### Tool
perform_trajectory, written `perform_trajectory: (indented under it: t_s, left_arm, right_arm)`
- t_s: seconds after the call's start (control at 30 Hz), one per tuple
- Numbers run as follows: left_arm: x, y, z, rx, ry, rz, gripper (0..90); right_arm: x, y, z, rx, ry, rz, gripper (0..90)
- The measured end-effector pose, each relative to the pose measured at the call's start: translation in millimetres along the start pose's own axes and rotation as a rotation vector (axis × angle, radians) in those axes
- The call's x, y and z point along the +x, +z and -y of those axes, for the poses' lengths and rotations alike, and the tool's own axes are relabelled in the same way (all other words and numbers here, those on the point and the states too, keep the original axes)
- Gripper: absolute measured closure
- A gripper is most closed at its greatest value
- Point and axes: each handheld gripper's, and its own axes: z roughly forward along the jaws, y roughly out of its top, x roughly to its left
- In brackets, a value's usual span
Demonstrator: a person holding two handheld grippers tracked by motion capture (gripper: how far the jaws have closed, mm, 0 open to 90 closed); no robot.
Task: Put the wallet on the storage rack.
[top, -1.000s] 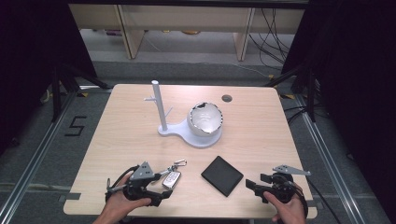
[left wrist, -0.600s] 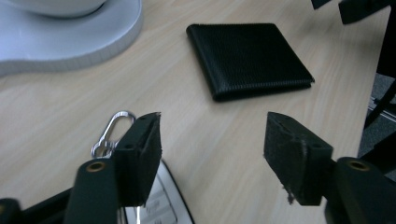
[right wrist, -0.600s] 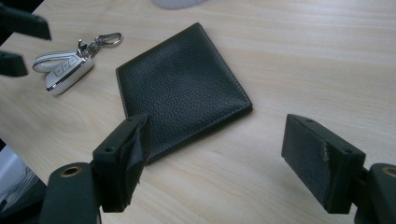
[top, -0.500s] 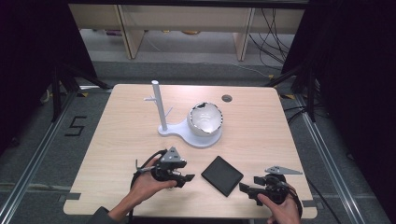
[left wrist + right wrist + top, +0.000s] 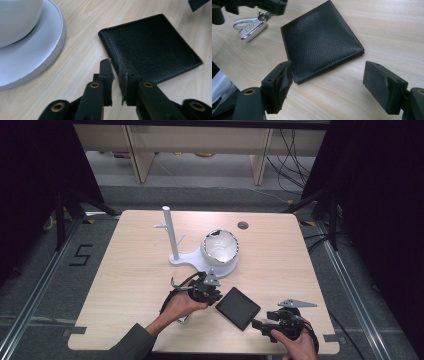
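A pale wood table [image 5: 130, 270] stands on grey floor, dark drapes at the sides, shelving behind. The wallet [image 5: 238, 307] is black grained leather, square, lying flat between my grippers. My left gripper [image 5: 115, 68] has just been closing; its jaws are nearly together, empty, at the wallet's edge. My right gripper [image 5: 327, 85] gapes wide, holding nothing.
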Motion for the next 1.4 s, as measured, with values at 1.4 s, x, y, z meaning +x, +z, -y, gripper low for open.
perform_trajectory:
  t_s: [1.4]
  left_arm:
    - [-29.9, 18.6, 2.5, 0.100, 0.050, 0.096, 88.6]
  right_arm:
    - [-9.5, 16.8, -3.8, 0.049, 0.142, -0.029, 25.5]
